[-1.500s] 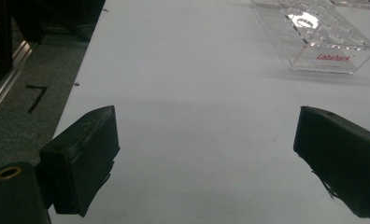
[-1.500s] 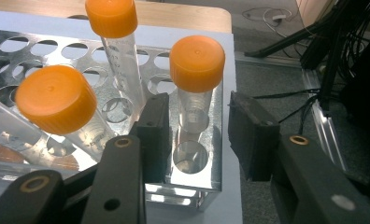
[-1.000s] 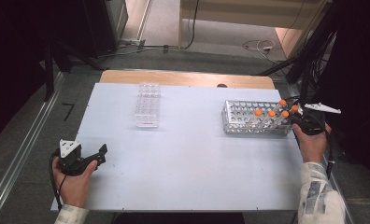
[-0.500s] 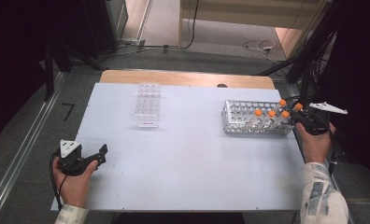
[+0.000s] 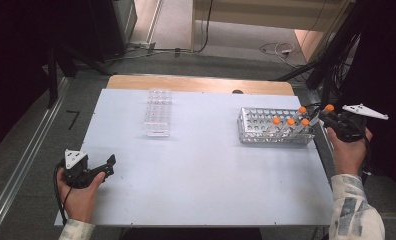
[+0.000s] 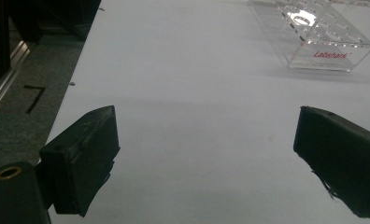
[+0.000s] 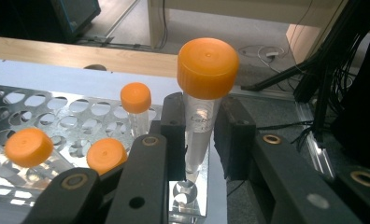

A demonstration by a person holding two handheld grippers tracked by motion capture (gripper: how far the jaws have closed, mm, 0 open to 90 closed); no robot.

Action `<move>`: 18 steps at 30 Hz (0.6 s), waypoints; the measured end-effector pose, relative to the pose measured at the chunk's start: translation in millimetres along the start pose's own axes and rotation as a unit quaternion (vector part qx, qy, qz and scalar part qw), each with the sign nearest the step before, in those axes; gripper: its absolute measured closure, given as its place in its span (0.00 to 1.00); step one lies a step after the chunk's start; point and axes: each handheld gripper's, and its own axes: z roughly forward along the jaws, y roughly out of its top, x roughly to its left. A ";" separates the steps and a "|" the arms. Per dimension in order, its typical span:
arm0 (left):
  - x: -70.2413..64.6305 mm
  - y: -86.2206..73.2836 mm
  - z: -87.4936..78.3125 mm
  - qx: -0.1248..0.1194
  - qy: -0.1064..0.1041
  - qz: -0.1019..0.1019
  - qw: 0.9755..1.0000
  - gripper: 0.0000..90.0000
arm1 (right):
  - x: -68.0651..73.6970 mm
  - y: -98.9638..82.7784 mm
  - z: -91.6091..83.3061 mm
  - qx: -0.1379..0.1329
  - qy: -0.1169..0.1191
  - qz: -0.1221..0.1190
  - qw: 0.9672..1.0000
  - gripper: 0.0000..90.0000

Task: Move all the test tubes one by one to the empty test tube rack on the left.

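My right gripper (image 5: 321, 117) is shut on a clear tube with an orange cap (image 5: 329, 107) and holds it upright just above the right end of the metal rack (image 5: 258, 124). In the right gripper view the pads of that gripper (image 7: 199, 128) press the tube (image 7: 206, 74) below its cap, and its tip hangs over a hole in the rack (image 7: 61, 109). Several more orange-capped tubes (image 5: 290, 121) stand in the rack. My left gripper (image 5: 107, 166) rests open on the table's front left, with nothing between its jaws (image 6: 206, 130).
A clear plastic tube rack (image 5: 158, 112) stands empty at the back left of the white table (image 5: 211, 180); it is ahead of the left gripper (image 6: 314, 35). Cables and dark equipment crowd the right edge behind my right hand.
My right hand has risen, drawing the orange-capped tube up out of the metal rack. The left hand has kept still.
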 end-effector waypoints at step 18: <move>-4.3 0.5 -1.3 -0.001 -0.007 0.007 1.000 0.07 | 11.9 -10.5 -66.4 -0.022 0.022 -0.013 0.999 0.81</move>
